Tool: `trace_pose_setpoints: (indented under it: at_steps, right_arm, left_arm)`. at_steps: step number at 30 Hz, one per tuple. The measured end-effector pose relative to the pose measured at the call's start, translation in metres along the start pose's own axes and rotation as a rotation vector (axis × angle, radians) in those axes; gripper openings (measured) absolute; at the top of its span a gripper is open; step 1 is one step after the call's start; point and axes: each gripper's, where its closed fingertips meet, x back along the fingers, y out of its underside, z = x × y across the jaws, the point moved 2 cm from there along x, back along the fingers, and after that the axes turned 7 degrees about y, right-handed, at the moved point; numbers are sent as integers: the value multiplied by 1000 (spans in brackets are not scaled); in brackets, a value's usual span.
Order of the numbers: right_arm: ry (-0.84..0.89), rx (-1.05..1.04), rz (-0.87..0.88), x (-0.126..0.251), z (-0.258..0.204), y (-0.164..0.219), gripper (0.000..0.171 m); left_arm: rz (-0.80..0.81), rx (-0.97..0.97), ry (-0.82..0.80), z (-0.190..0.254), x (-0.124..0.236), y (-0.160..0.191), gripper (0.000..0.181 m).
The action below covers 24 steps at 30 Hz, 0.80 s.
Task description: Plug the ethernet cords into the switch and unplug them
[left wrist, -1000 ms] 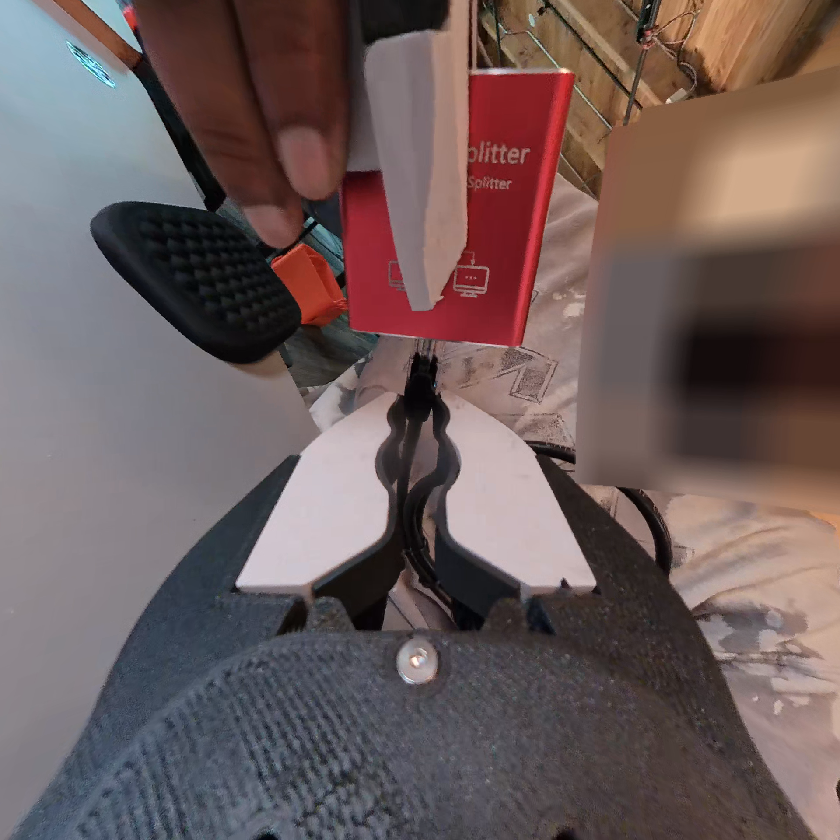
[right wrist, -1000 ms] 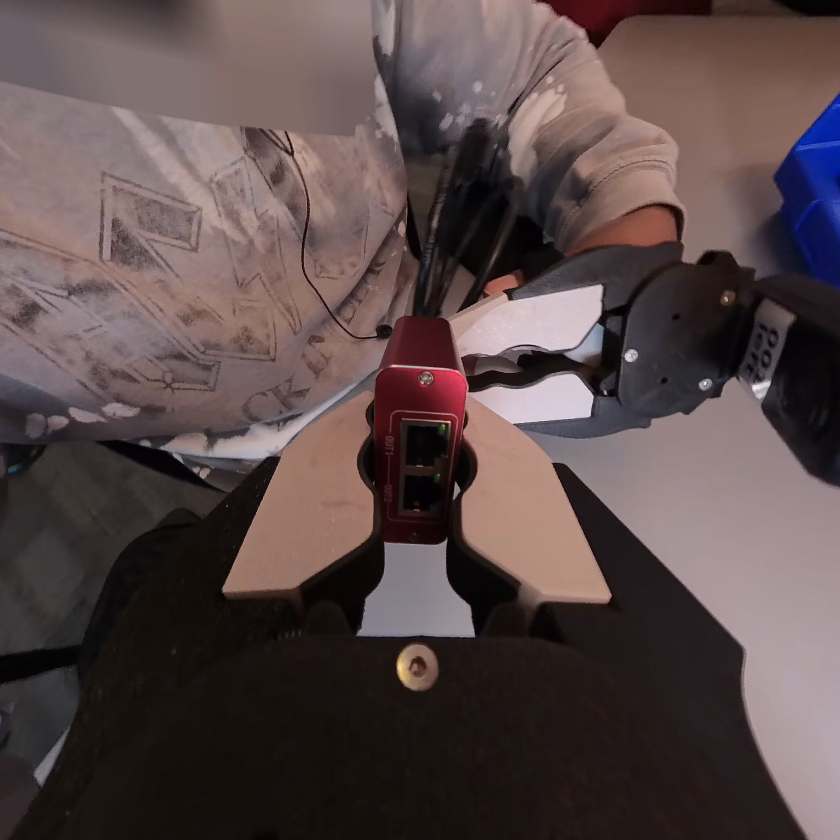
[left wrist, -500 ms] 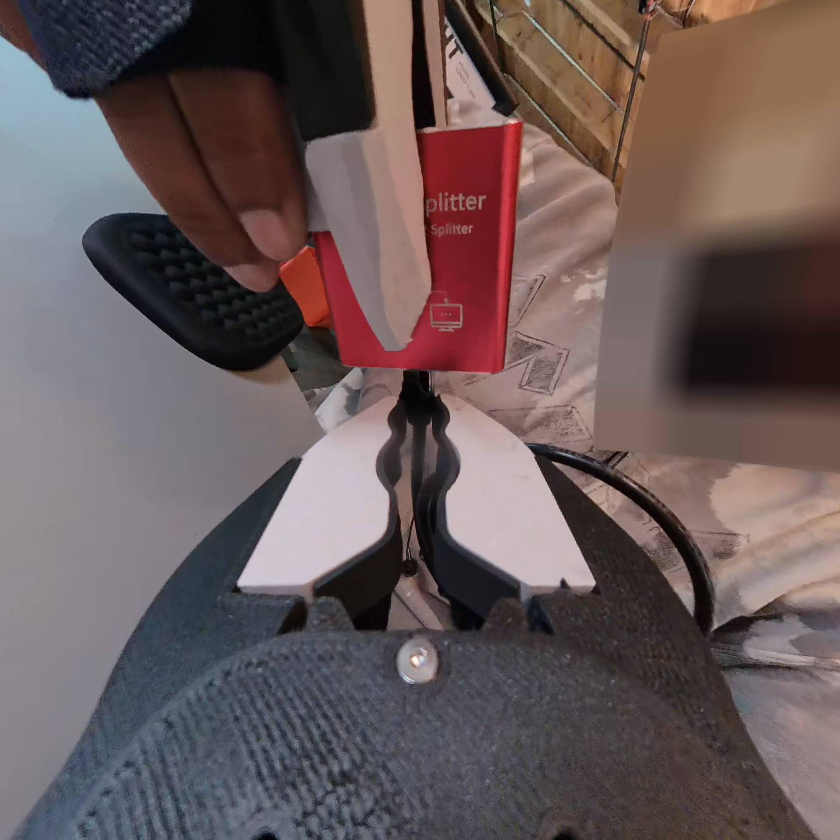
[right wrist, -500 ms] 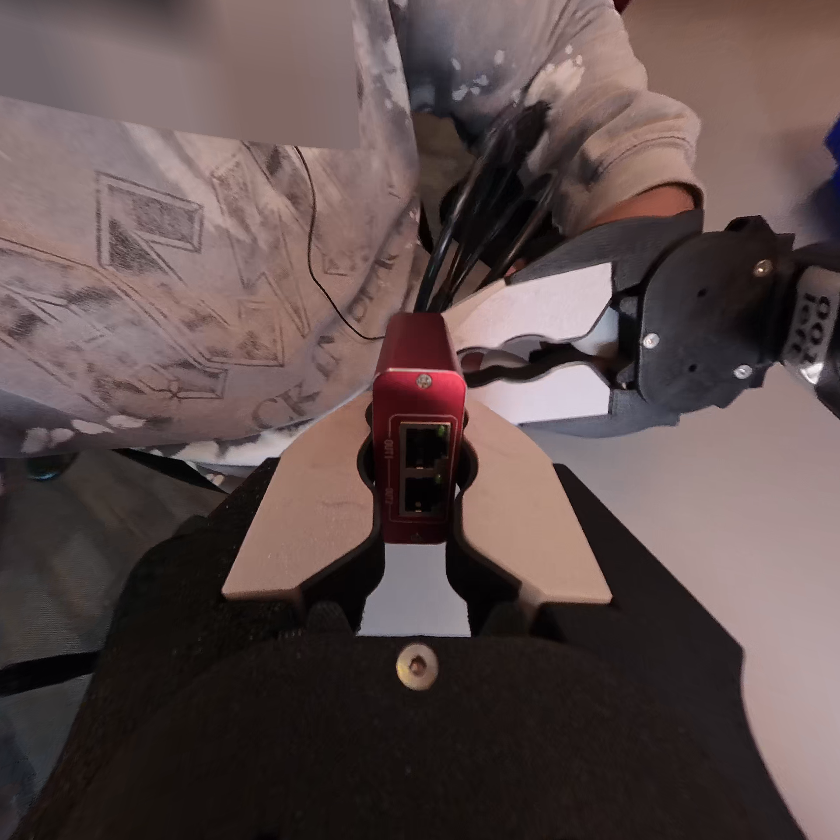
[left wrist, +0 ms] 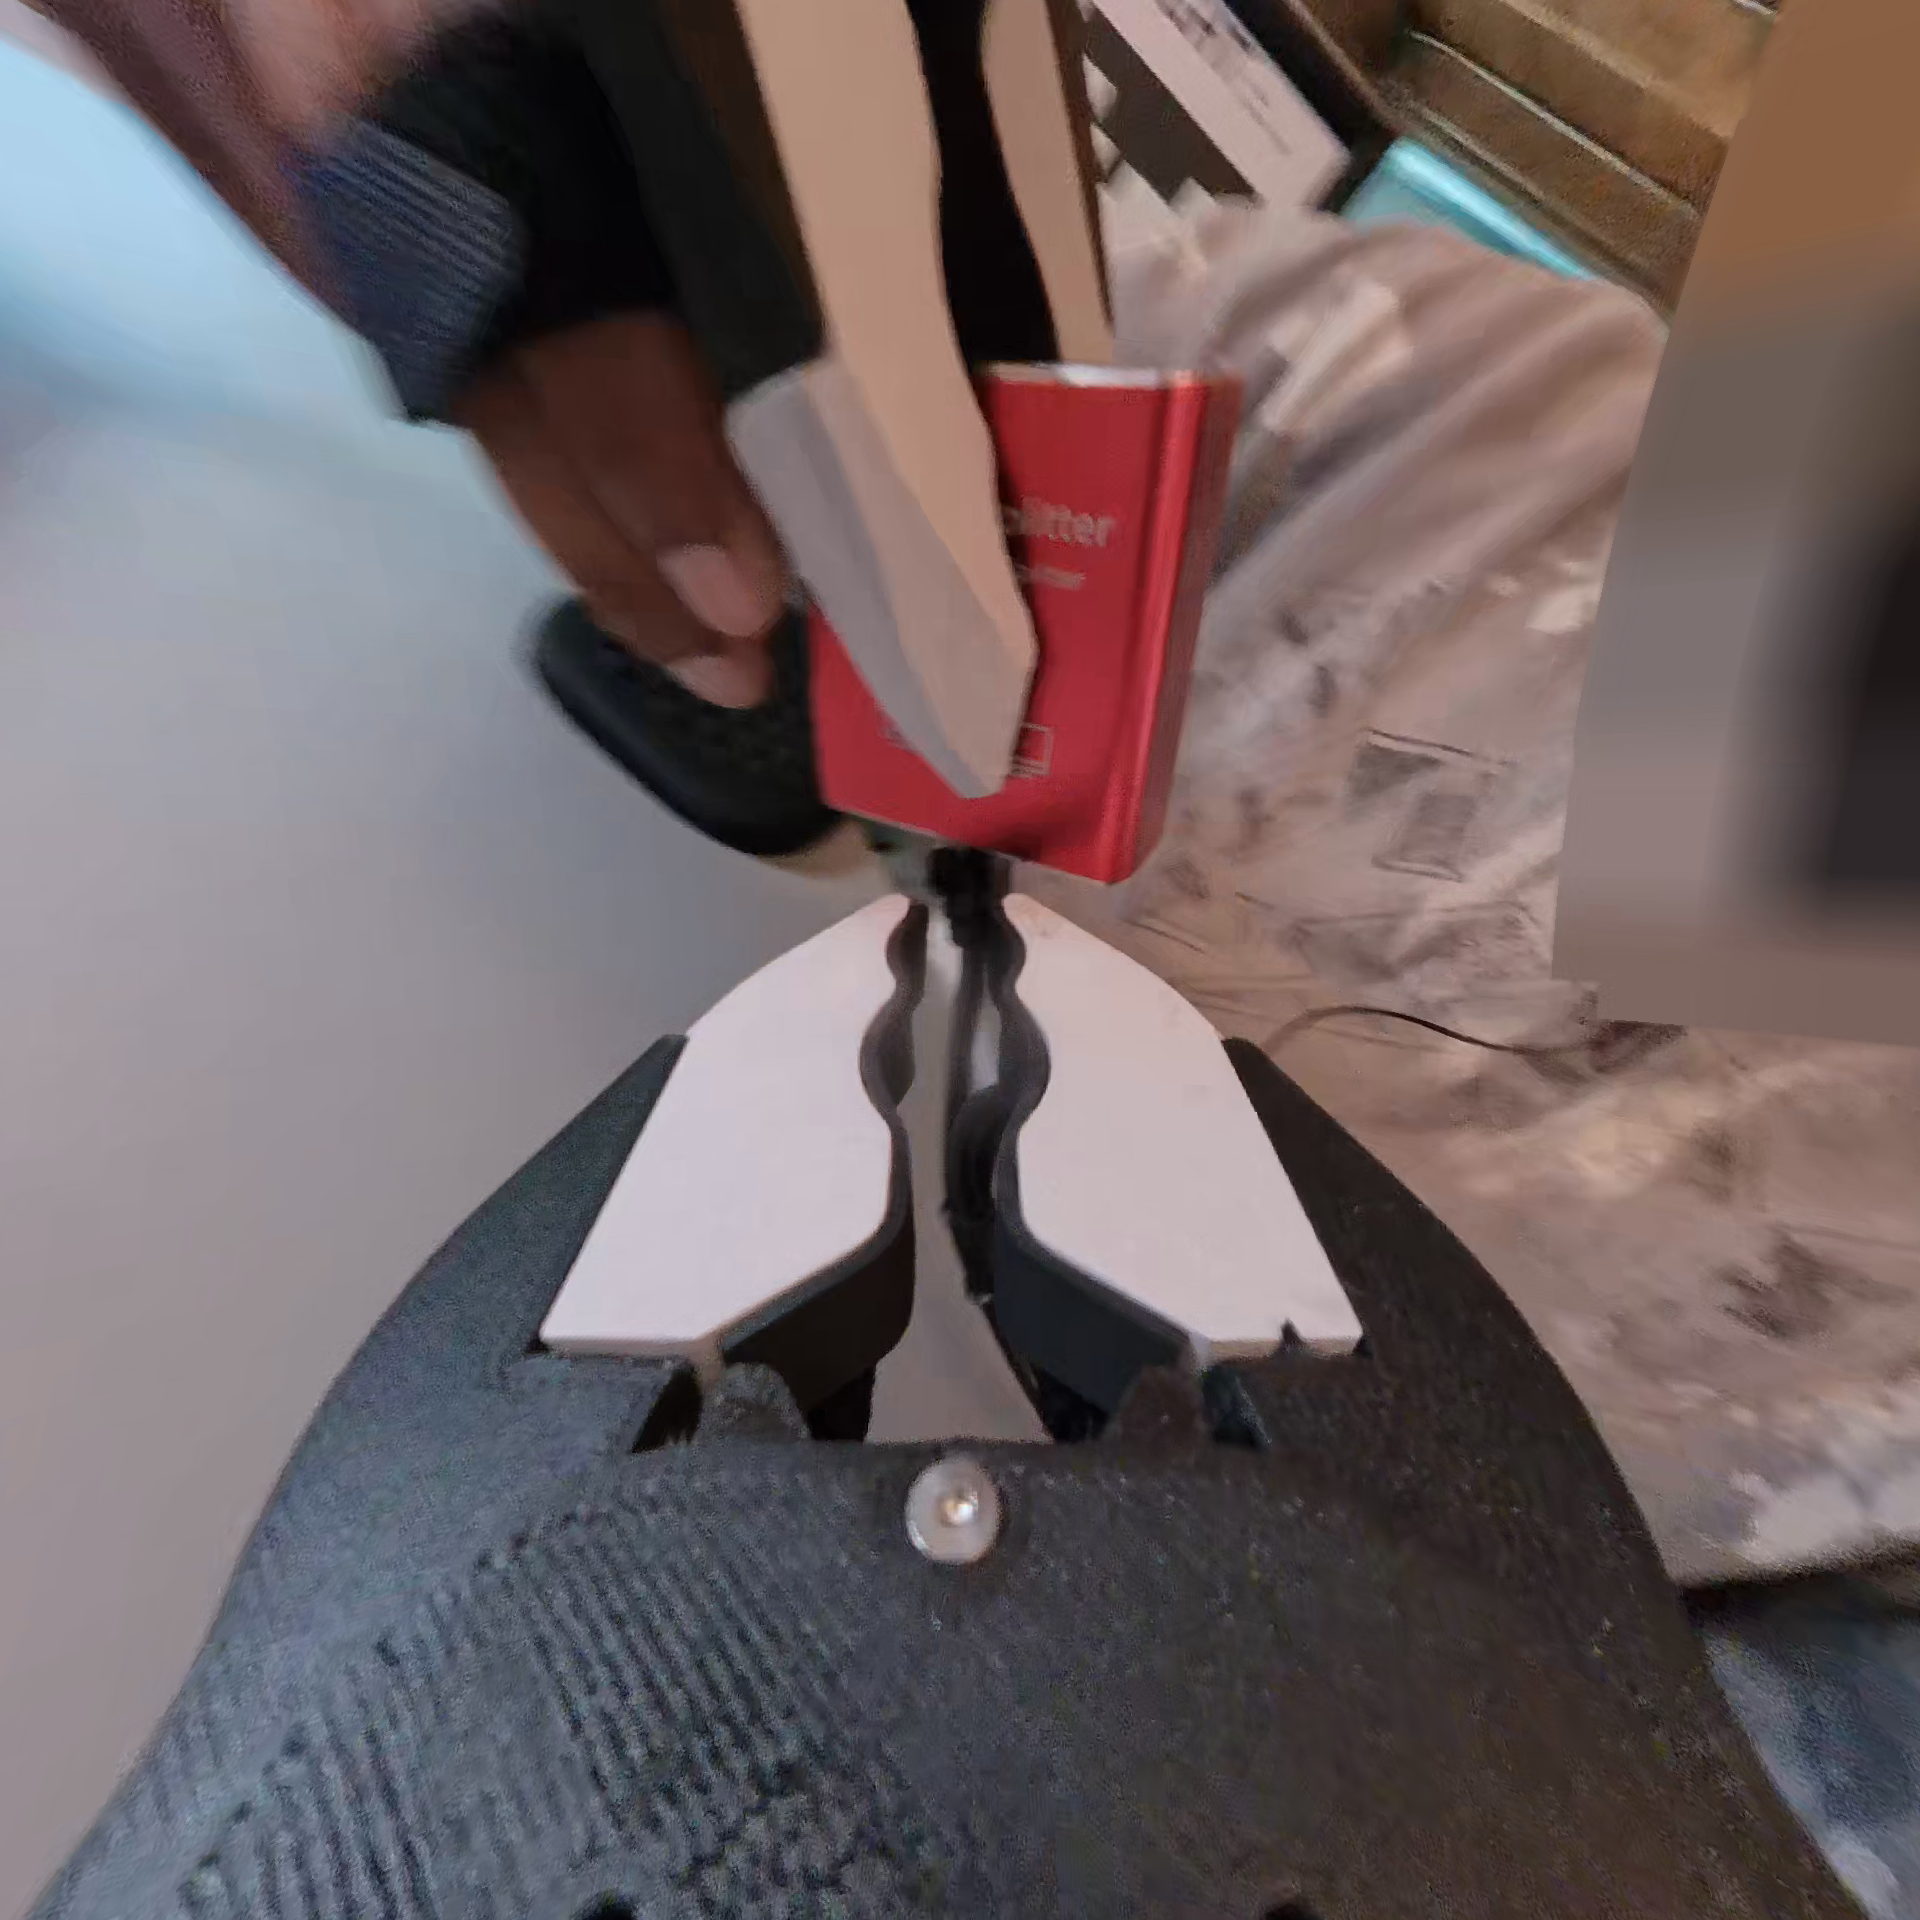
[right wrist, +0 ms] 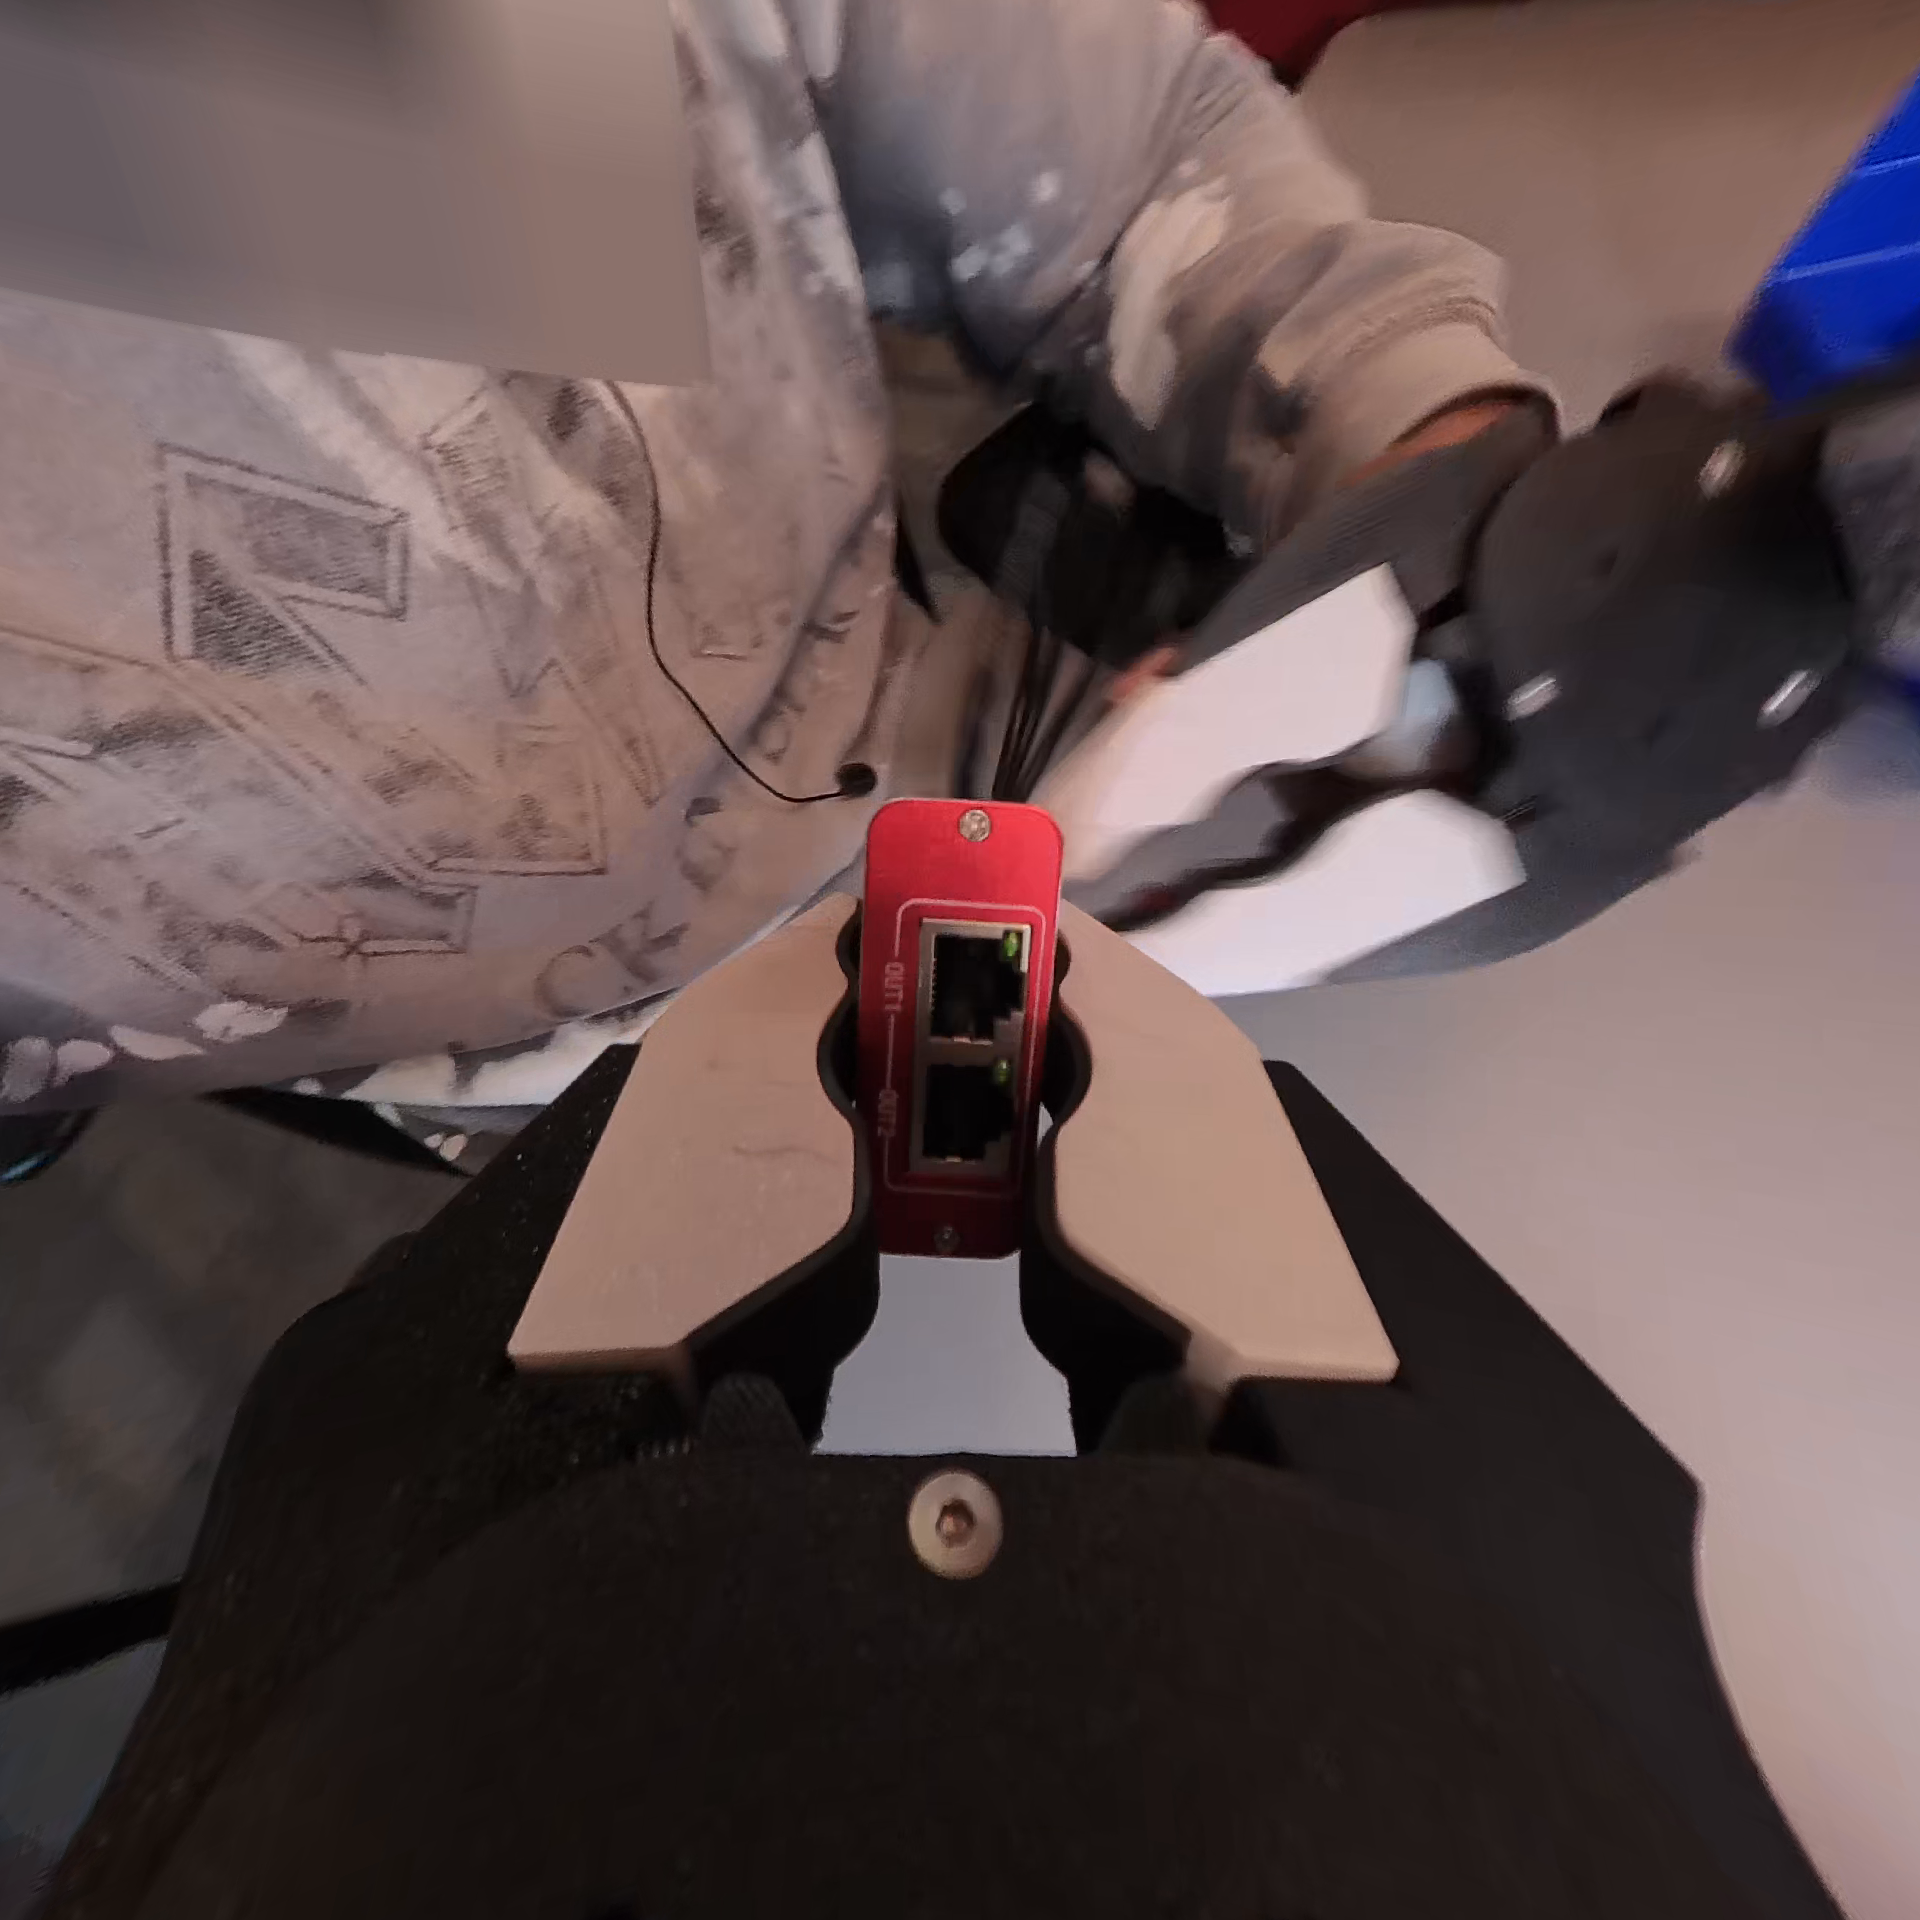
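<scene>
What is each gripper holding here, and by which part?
The right gripper clamps the red switch by its two long sides, near the end with two empty ports. The left gripper pinches a black ethernet cord just behind its plug.

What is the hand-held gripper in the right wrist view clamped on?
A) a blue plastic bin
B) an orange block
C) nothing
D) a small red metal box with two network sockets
D: the right hand-held gripper has both fingers pressed against the sides of the small red metal box, whose two empty sockets face the camera.
</scene>
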Motion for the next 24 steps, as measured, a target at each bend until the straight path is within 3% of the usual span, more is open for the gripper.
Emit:
trace_pose_setpoints:
  at_steps: [3, 5, 10, 14, 17, 20, 24]
  right_arm:
    - [109, 13, -30, 8, 7, 2, 27]
    - [192, 14, -85, 16, 12, 2, 28]
    - [417, 49, -216, 37, 28, -11, 28]
    - [562, 136, -362, 35, 38, -26, 28]
    - [654, 195, -438, 36, 43, -36, 28]
    - [730, 223, -361, 48, 45, -53, 28]
    - [853, 290, -3, 76, 44, -96, 32]
  left_arm:
    - [135, -90, -292, -18, 53, -24, 15]
    - [231, -168, -316, 5, 70, -45, 17]
    - [109, -451, -583, 38, 52, -67, 31]
    - [36, -555, -720, 43, 34, -86, 36]
    - [-37, -618, -779, 43, 29, -97, 27]
    - [-70, -731, -836, 51, 34, -113, 26]
    - [91, -867, -776, 82, 45, -147, 25]
